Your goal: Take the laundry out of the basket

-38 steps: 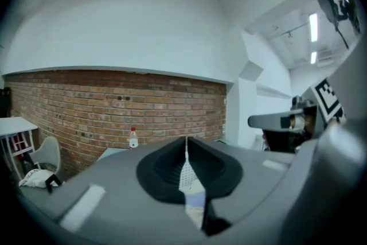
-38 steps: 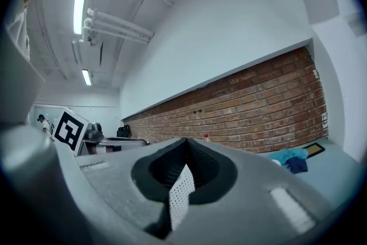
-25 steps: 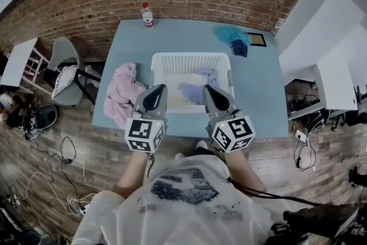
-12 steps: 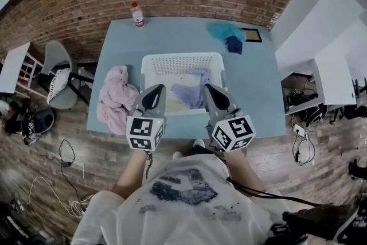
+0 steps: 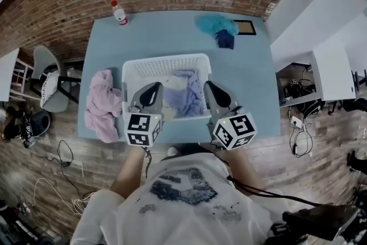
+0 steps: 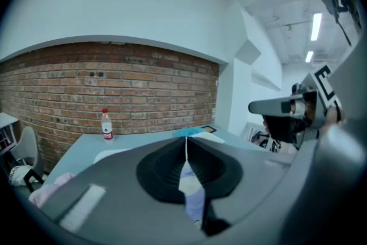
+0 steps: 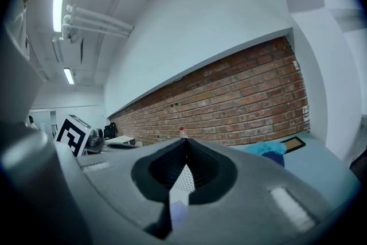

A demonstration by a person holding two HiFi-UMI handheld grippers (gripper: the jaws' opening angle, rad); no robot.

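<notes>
Laundry (image 5: 184, 97) in basket (image 5: 163, 59), pink clothes (image 5: 102, 103) beside, bottle (image 5: 119, 13) behind, left gripper (image 5: 153, 88), right gripper (image 5: 210, 88) fingers closed, empty

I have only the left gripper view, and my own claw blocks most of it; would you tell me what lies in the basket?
Observer: The white basket holds a lavender cloth with a pale cream cloth on its left.
Operator: Thank you. Where is my left claw relative to the basket?
Observer: In the head view the left claw is over the basket's left side, near its front wall.
Operator: And is the right claw open?
Observer: No, the right claw is shut, with nothing between its jaws.
</notes>
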